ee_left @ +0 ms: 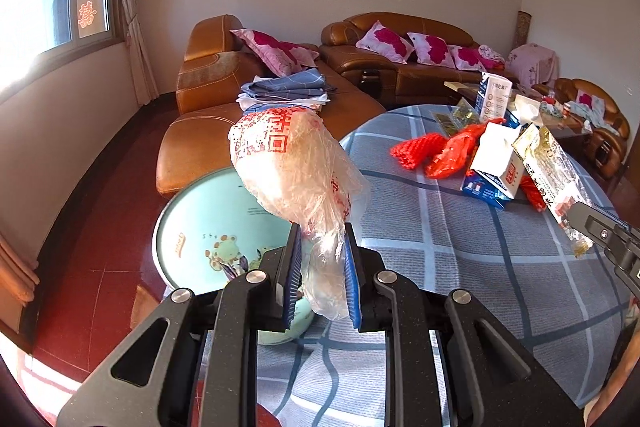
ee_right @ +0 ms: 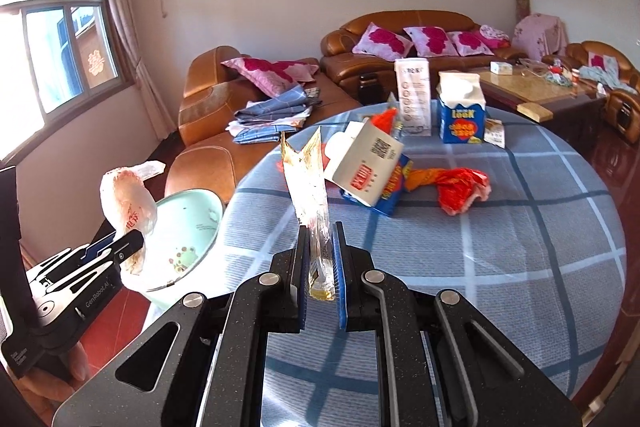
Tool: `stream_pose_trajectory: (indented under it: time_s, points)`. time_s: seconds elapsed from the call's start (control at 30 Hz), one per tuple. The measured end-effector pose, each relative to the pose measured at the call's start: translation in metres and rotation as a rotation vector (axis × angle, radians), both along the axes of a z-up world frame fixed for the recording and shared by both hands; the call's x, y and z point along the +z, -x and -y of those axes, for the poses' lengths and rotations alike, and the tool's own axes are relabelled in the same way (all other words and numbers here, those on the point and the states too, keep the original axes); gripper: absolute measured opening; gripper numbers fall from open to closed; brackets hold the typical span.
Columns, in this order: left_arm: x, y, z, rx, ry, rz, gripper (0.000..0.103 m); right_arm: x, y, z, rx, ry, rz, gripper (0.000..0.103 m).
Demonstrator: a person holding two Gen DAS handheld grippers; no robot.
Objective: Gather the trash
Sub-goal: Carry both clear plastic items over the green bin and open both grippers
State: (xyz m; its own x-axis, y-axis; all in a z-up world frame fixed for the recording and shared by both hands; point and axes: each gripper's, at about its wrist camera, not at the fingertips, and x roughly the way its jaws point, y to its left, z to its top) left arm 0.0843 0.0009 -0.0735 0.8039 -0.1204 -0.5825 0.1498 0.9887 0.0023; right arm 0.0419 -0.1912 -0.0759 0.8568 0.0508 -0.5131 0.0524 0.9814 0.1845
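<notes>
My left gripper (ee_left: 320,239) is shut on a crumpled clear plastic bag (ee_left: 292,163) with red print, held up over the edge of a pale green bin (ee_left: 192,223) beside the table. In the right wrist view that bag (ee_right: 128,203) hangs over the bin (ee_right: 188,227) at the left. My right gripper (ee_right: 320,239) is shut on a thin clear and gold wrapper (ee_right: 308,179) that stands upright above the table. The same wrapper (ee_left: 552,171) shows at the right of the left wrist view, pinched by the right gripper (ee_left: 580,215).
A round table with a blue checked cloth (ee_right: 500,227) carries a tipped white and blue carton (ee_right: 368,171), red plastic scraps (ee_right: 460,187), an upright blue carton (ee_right: 460,111) and a white leaflet (ee_right: 414,95). Brown sofas (ee_right: 408,27) and a low table (ee_right: 536,87) stand behind.
</notes>
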Motion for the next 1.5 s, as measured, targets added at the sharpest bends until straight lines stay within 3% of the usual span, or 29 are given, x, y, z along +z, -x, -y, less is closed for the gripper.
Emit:
stream_pose_trajectory:
  time_s: [0.53,0.83,1.5]
  points:
    - [0.006,-0.009,-0.03,0.047,0.011,-0.004,0.019,0.014,-0.035,-0.05,0.114,0.012,0.011,0.012]
    - [-0.004,-0.026,-0.043,0.059,0.027,-0.061,0.019,0.014,-0.057,-0.074,0.156,0.014,0.002,0.012]
    - [-0.056,-0.073,-0.075,0.093,0.029,-0.229,0.019,-0.027,-0.113,-0.116,0.23,0.008,-0.131,0.012]
